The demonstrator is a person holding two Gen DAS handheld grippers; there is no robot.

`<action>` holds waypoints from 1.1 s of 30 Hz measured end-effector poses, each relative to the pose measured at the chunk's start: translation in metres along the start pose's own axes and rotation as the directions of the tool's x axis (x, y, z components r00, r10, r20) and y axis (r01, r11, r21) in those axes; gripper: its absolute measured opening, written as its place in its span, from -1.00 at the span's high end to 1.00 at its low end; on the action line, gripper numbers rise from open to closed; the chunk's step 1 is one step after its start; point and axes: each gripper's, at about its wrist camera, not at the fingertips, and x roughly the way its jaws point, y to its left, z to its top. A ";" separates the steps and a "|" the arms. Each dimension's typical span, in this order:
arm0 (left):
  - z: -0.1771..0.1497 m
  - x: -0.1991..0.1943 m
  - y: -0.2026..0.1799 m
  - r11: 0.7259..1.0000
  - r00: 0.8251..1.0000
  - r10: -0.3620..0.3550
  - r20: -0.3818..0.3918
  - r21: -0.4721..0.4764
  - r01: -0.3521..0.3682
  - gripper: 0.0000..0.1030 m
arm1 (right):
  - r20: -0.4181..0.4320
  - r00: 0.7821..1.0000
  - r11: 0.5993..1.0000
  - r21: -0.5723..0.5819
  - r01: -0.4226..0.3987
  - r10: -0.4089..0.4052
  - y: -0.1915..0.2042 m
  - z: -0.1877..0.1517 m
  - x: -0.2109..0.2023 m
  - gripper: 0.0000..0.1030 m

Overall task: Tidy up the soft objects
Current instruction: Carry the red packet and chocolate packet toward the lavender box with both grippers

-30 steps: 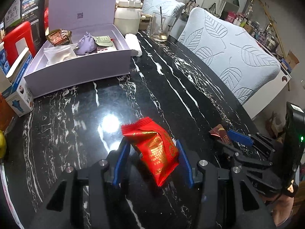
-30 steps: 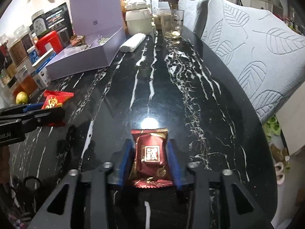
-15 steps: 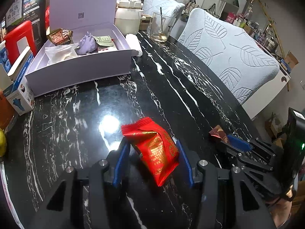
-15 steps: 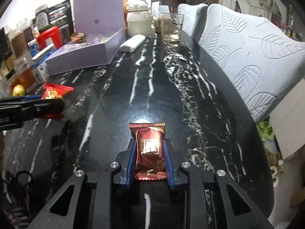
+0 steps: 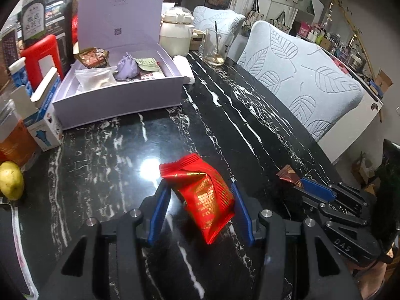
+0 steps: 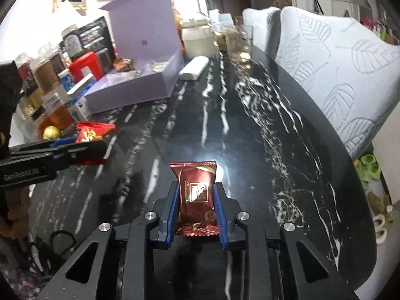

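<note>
My left gripper (image 5: 198,195) is shut on a bright red snack packet (image 5: 202,197), held just above the black marble table (image 5: 120,165). In the right wrist view that same red packet (image 6: 91,132) shows at the left, between the left gripper's blue pads. My right gripper (image 6: 196,193) is shut on a dark red chocolate packet (image 6: 196,192), lifted a little off the table; the chocolate packet (image 5: 287,175) also shows at the right of the left wrist view. An open lilac box (image 5: 120,97) with several soft packets and a lilac pouch (image 5: 127,68) stands at the back left.
A white jar (image 5: 176,37), a glass with a spoon (image 5: 216,47) and a white roll (image 5: 183,68) stand behind the box. Cartons, jars and a yellow fruit (image 5: 10,180) crowd the left edge. Pale leaf-patterned chairs (image 5: 300,75) line the right side.
The right gripper's jaws closed on the chocolate packet and raised it slightly off the table. The left gripper kept its hold on the red packet and barely moved.
</note>
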 end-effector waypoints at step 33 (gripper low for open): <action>0.077 -0.137 0.047 0.994 0.905 0.098 0.414 0.008 -0.111 0.04 | 0.276 0.905 0.915 -0.336 -0.224 0.323 0.113 0.107 -0.077 0.49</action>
